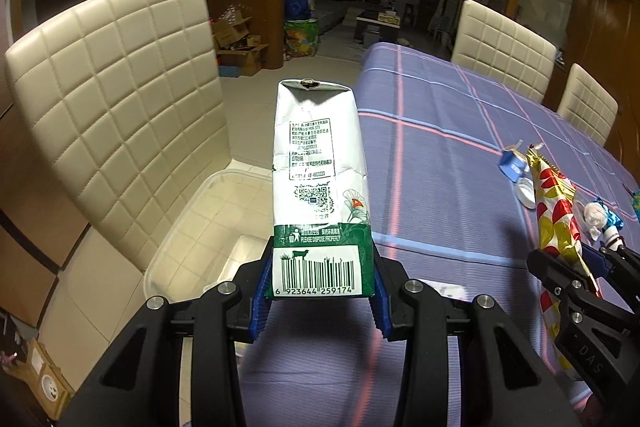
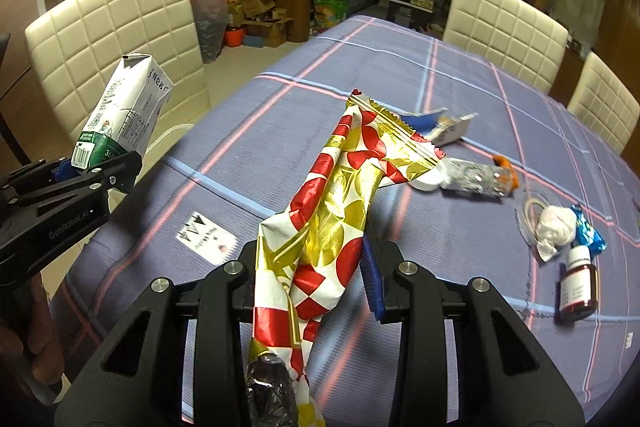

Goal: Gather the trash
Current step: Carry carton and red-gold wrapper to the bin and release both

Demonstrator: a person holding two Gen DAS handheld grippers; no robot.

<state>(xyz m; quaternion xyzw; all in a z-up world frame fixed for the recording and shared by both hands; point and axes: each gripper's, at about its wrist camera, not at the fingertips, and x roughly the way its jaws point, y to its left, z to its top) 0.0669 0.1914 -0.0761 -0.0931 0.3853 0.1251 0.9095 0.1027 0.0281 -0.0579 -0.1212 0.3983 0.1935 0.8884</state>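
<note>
Over the clear plastic bin (image 1: 192, 227) beside the bench (image 1: 460, 155), my left hand-held gripper (image 1: 320, 301) pinches the light, dented white-and-green milk carton (image 1: 320, 187) at its stiff base, while my right hand-held gripper (image 2: 316, 279) clamps the limp, crinkly red-and-gold foil wrapper (image 2: 340, 211) mid-length, likely slippery.

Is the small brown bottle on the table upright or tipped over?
Tipped over. The brown bottle lies on its side on the tablecloth, white cap pointing away from the camera, label facing up.
</note>
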